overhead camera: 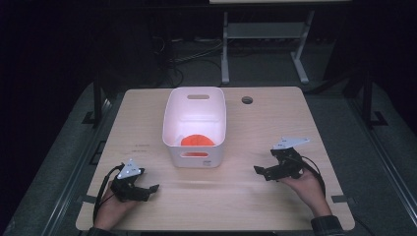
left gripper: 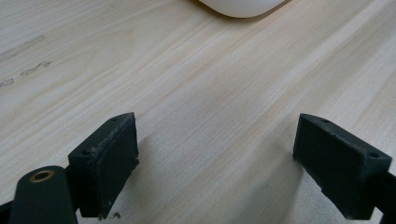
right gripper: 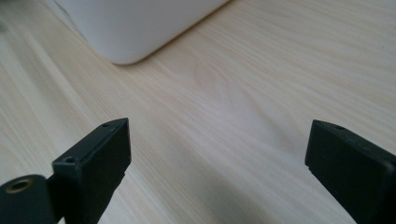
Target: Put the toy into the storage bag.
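Bin (overhead camera: 194,118): 1, white | orange disc (overhead camera: 196,140): 1 inside | left hand-held gripper (overhead camera: 147,189): wide | right hand-held gripper (overhead camera: 263,171): wide

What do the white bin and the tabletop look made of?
The white bin looks like moulded plastic with a smooth, slightly glossy finish: rounded corners, cut-out handles. The tabletop shows pale wood grain with a matte surface; whether it is solid wood or laminate is unclear.
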A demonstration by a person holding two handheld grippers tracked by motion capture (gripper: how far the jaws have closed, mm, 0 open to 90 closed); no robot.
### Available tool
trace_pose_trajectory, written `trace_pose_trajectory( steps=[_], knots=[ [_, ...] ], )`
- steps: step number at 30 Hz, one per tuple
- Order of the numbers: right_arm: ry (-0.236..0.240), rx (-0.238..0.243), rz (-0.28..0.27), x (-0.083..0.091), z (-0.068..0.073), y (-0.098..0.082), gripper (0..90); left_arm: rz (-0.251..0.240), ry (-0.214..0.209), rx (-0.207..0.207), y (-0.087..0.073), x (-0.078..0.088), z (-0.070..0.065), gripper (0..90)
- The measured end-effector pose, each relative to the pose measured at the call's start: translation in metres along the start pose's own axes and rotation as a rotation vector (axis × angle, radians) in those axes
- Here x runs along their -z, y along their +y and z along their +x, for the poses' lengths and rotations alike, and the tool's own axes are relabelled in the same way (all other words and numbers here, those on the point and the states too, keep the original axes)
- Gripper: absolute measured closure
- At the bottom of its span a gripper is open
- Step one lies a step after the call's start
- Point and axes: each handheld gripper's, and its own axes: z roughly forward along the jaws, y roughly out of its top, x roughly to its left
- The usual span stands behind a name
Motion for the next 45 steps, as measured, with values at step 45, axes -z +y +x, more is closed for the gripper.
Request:
trace_pose_trajectory(
  steps=[45],
  knots=[
    [-0.141,-0.028,0.029,-0.002,-0.006,-0.067,2.6,0.0,0.001,-0.003,0.0,0.0,0.0,13.1]
  ],
)
